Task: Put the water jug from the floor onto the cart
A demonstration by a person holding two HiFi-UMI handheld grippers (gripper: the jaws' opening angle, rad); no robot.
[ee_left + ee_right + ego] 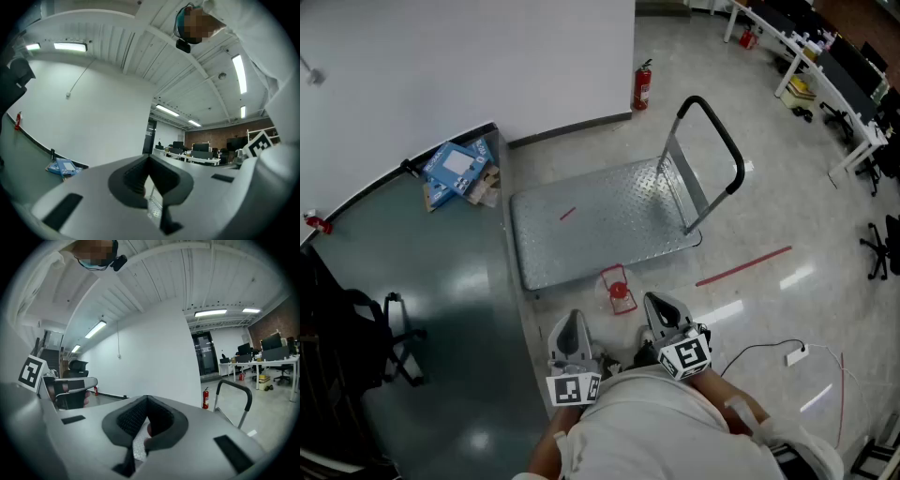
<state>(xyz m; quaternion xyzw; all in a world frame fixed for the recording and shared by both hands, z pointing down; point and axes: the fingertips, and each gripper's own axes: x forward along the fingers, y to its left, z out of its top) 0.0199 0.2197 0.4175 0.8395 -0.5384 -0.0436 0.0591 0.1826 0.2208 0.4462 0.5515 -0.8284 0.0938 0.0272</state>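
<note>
Both claws closed and empty: left gripper (573, 328), right gripper (662, 314). Water jug (619, 292) sits on floor (750, 319), just before cart (591, 234). Suggest opening wide, clamping opposite sides, lifting level.

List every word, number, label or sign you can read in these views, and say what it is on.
No text is readable in any view.
On the blue boxes: white panels, print too small to read.
On the fire extinguisher: label too small to read.
On the left gripper and right gripper: square black-and-white marker patterns, no letters.
On the water jug: no legible label.
</note>
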